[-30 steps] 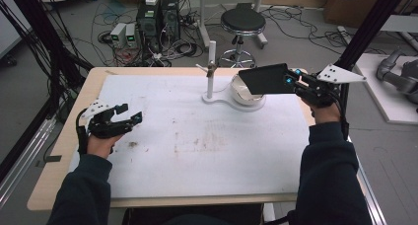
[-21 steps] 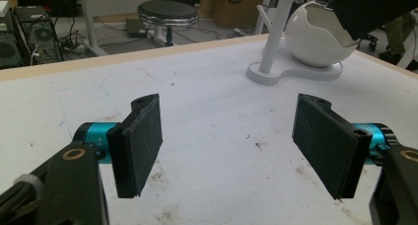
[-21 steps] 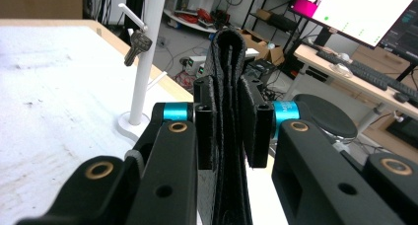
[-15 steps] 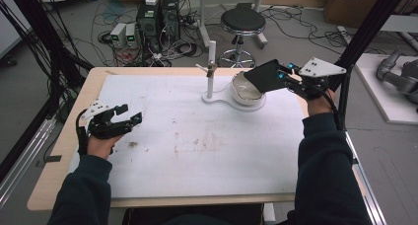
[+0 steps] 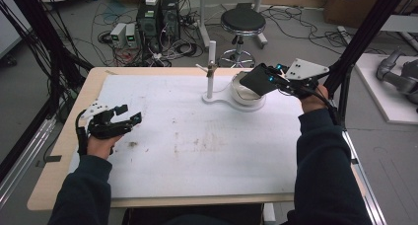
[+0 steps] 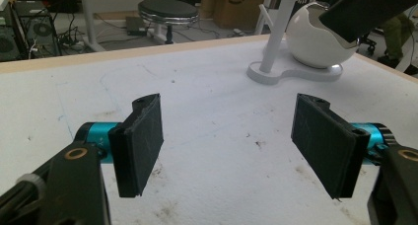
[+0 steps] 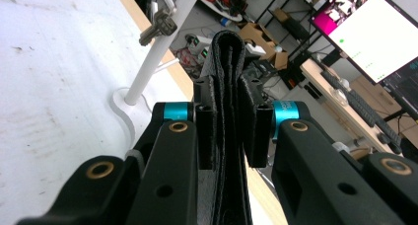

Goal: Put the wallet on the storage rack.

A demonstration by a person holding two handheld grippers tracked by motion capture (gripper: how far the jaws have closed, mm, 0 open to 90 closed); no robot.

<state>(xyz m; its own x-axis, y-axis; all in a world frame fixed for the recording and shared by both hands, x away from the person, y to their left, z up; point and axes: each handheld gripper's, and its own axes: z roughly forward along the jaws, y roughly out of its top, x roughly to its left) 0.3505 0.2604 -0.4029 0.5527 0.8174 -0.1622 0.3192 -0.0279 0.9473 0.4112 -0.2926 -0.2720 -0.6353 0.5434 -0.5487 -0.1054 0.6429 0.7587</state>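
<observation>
At the table's far right my right gripper [image 5: 272,74] is shut on a flat black folded case [image 5: 257,80], which hangs tilted just above a round white bowl [image 5: 245,95]. From the right gripper view the case [image 7: 227,62] stands edge-on, pressed between both pads of that gripper [image 7: 229,111]. Bowl and a white upright post [image 5: 211,69] share one white base. Low over the white mat at the left, my left gripper [image 5: 130,112] is open. In the left gripper view nothing lies between its jaws [image 6: 226,146]; the bowl [image 6: 315,37] and case [image 6: 374,8] show far off.
A white mat [image 5: 197,146] with some dirt marks covers the wooden table [image 5: 64,151]. Behind the table stand a black stool [image 5: 242,22], computer boxes [image 5: 157,13] and cables on the floor. A black frame post [image 5: 360,42] rises at the right edge.
My right gripper has shifted left with the black case, bringing it over the bowl at a steeper tilt. The left gripper has stayed where it was.
</observation>
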